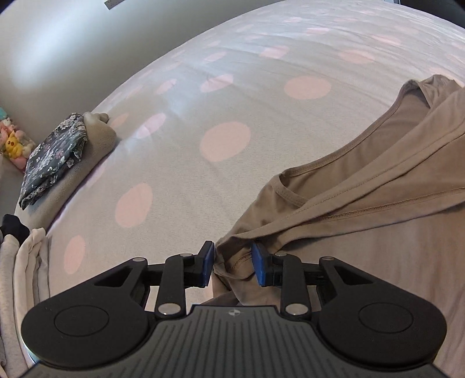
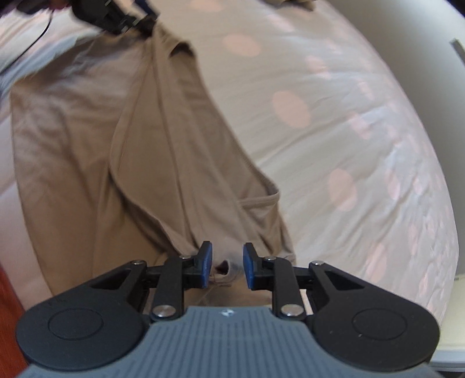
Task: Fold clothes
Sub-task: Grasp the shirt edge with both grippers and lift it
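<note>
A tan shirt [image 1: 363, 186] lies partly on the bed cover and is stretched between both grippers. In the left wrist view my left gripper [image 1: 232, 261] is shut on a bunched hem corner of it, with the fabric filling the gap between the blue pads [image 1: 207, 263]. In the right wrist view my right gripper [image 2: 227, 263] is shut on another bunched edge of the tan shirt [image 2: 162, 139]. From there a taut fold runs up to the left gripper [image 2: 146, 21], which shows blurred at the top left.
The bed cover [image 1: 226, 139] is pale grey with pink dots. A folded floral cloth [image 1: 53, 160] sits on a beige garment [image 1: 96, 139] at the bed's left edge, plush toys [image 1: 13, 142] beyond it. Pale clothes [image 1: 26, 261] lie lower left. Reddish wood [image 2: 8, 319] edges the right view.
</note>
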`<state>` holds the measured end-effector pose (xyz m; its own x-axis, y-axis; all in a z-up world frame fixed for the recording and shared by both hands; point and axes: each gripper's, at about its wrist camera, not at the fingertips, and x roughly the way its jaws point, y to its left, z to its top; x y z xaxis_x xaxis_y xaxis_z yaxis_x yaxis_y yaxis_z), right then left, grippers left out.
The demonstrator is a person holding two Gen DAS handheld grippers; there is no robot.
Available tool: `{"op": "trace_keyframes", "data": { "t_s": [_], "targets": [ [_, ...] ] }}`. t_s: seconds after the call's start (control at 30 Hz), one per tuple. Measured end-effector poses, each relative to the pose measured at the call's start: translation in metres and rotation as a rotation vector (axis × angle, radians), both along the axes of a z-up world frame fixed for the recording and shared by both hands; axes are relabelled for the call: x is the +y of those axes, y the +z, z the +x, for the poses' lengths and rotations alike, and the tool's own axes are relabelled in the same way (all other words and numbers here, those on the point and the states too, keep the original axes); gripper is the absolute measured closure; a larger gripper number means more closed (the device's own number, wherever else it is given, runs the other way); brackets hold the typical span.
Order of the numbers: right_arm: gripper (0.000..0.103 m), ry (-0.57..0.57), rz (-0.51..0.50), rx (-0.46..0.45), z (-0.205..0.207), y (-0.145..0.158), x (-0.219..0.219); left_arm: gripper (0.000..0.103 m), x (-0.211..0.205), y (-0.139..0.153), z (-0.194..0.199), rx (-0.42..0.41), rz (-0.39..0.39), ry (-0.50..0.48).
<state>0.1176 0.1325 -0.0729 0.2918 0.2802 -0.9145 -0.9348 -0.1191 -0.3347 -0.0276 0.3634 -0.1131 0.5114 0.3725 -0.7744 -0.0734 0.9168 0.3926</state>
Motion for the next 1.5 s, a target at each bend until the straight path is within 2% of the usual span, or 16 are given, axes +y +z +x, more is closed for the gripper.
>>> {"op": "trace_keyframes", "data": {
  "t_s": [0.27,0.33,0.37,0.4,0.47,0.57,0.67,0.8,1.0,1.07,1.17,1.37,1.43,1.47,1.5],
  "targets": [
    [0.078,0.129,-0.104,-0.004,-0.01,-0.022,0.003,0.076,0.005,0.002,0.001,-0.024,-0.032,-0.006],
    [0.082,0.093,-0.102,0.002,-0.005,-0.023,0.004,0.081,0.008,0.002,-0.001,-0.026,-0.049,0.001],
    [0.097,0.067,-0.101,0.012,-0.002,-0.022,0.005,0.089,0.01,0.003,-0.001,-0.029,-0.063,0.01],
    [0.1,0.052,-0.091,0.01,0.0,-0.02,0.004,0.094,0.012,0.003,-0.001,-0.031,-0.077,0.019],
    [0.1,0.023,-0.065,-0.003,0.003,-0.013,0.003,0.1,0.016,0.006,-0.002,-0.04,-0.105,0.033],
    [0.1,-0.038,-0.002,-0.006,0.012,0.005,0.001,0.103,0.017,0.009,-0.004,-0.061,-0.121,0.033],
    [0.1,-0.107,0.047,-0.057,0.026,0.013,0.001,0.103,0.019,0.009,-0.004,-0.079,-0.124,0.047],
    [0.101,-0.175,0.071,-0.062,0.048,0.003,0.003,0.103,0.026,0.009,-0.004,-0.103,-0.145,0.076],
    [0.101,-0.249,0.111,-0.005,0.078,-0.023,0.012,0.103,0.028,0.003,0.001,-0.104,-0.137,0.071],
    [0.1,-0.272,0.124,0.013,0.082,-0.03,0.013,0.103,0.028,-0.001,0.003,-0.094,-0.127,0.065],
    [0.098,-0.308,0.142,-0.009,0.086,-0.032,0.008,0.103,0.026,-0.003,0.005,-0.09,-0.112,0.054],
    [0.092,-0.407,0.262,0.058,0.09,0.006,-0.015,0.102,0.025,0.009,0.003,-0.132,-0.116,0.052],
    [0.085,-0.412,0.289,0.106,0.08,0.012,-0.019,0.101,0.025,0.013,0.001,-0.138,-0.12,0.052],
    [0.075,-0.415,0.302,0.13,0.074,0.016,-0.021,0.099,0.024,0.013,0.0,-0.136,-0.116,0.054],
    [0.07,-0.413,0.302,0.145,0.068,0.013,-0.021,0.098,0.024,0.014,-0.001,-0.134,-0.112,0.057]
  ]
}}
